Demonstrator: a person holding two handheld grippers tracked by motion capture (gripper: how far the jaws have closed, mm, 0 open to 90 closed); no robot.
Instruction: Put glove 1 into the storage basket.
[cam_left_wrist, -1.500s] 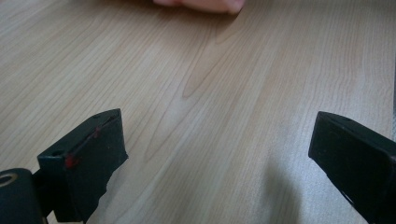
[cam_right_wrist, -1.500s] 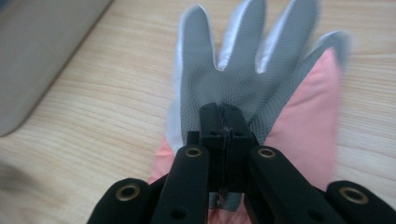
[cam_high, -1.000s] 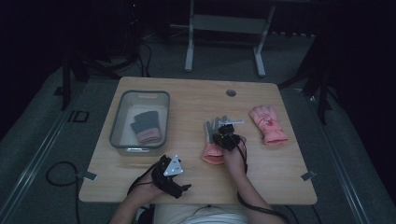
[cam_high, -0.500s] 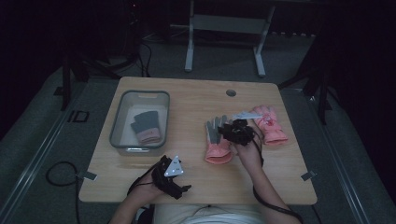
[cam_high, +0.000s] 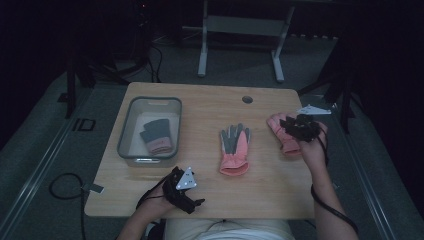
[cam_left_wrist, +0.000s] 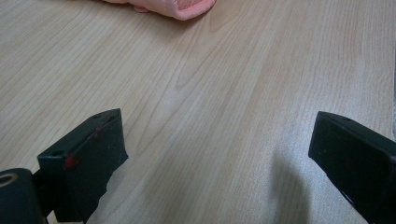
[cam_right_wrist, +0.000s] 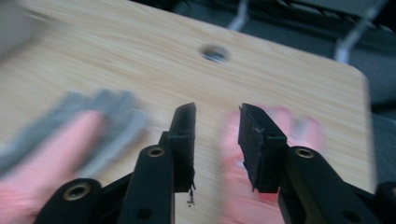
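Hovering over the pink glove (cam_high: 285, 134), our right gripper (cam_high: 299, 127) has its jaws slightly apart, empty. Left of that glove lie the grey-palmed glove (cam_high: 234, 149) and the grey bin (cam_high: 131, 120); our left gripper (cam_high: 184, 189) rests wide apart.

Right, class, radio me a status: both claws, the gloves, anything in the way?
Left claw open, low over bare table. Right claw part open, empty, above right glove. Middle glove lies flat. Path clear.

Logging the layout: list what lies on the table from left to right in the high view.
Bin holding a dark glove → left claw → grey-and-pink glove → pink glove with the right claw over it.
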